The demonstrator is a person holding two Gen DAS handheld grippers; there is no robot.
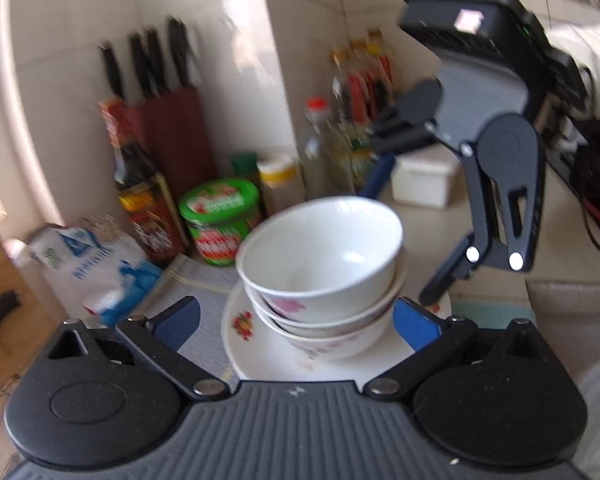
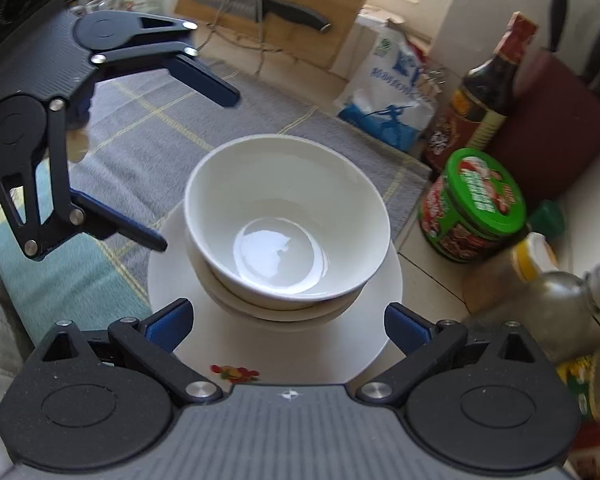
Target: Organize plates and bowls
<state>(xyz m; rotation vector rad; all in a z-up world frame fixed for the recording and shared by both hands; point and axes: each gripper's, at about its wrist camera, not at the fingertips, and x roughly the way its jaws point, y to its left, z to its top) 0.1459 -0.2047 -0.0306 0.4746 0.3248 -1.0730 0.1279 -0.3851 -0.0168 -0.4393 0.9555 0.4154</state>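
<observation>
Both hand-held grippers, left (image 1: 296,320) and right (image 2: 288,320), hang wide open and empty around the nested white ceramic bowls (image 2: 288,224) stacked on the flower-printed white plate (image 2: 172,264) on the tabletop, apparently consolidated to save space.

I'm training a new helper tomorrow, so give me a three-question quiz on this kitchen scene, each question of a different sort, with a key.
1. True or false: the bowls sit nested on a plate.
2. Multiple choice: the tub with the green lid stands A) on the plate, B) on the counter beside the plate, C) inside the top bowl.
3. Fill in: both the left tool and the right tool have their fingers ____, holding nothing.

Key: 1 true; 2 B; 3 open.
</observation>
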